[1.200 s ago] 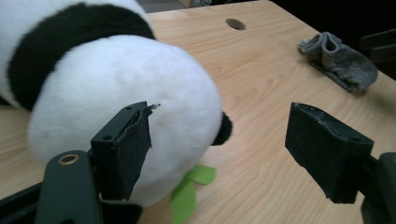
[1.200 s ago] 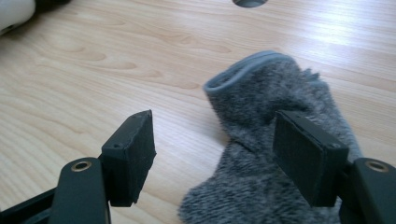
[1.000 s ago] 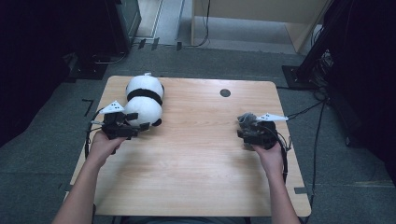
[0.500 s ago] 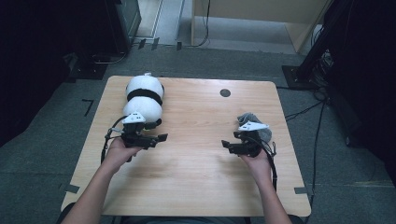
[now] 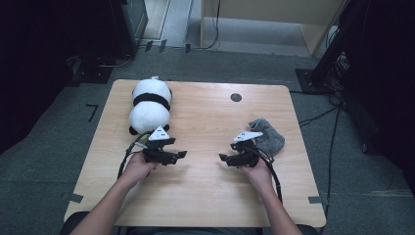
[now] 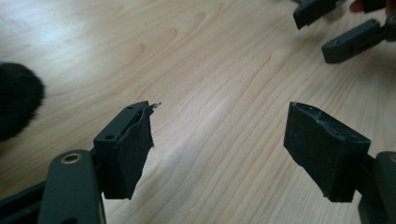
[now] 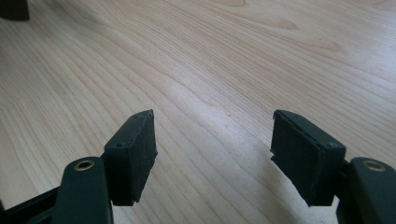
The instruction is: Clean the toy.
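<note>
On the pale wooden tabletop (image 5: 205, 186) lie two soft things: a round black-and-white plush panda toy (image 5: 149, 105) toward 10 o'clock, and a crumpled grey fleecy cloth (image 5: 268, 137) toward 3 o'clock. Both sets of tongs sit low over the bare middle of the board, tips turned toward each other.

The left tongs (image 5: 180, 155) stand wide apart with nothing between the pads; in the left gripper view only wood grain shows between them (image 6: 219, 144), and a black furry bit of the panda (image 6: 16, 107) sits off at 9 o'clock. The toy lies just behind the left hand (image 5: 138, 166), at about 12 o'clock from it, near but not touching.

The right tongs (image 5: 224, 158) are likewise open and empty, with bare grain between the pads in the right gripper view (image 7: 212, 149). The grey cloth lies just beside this gripper's body at about 2 o'clock.

The panda looks light, squashy and stuffed; a pinch across its narrow black-banded waist would likely hold best. The cloth seems limp and light, so a raised fold at its edge is probably the place to nip.
</note>
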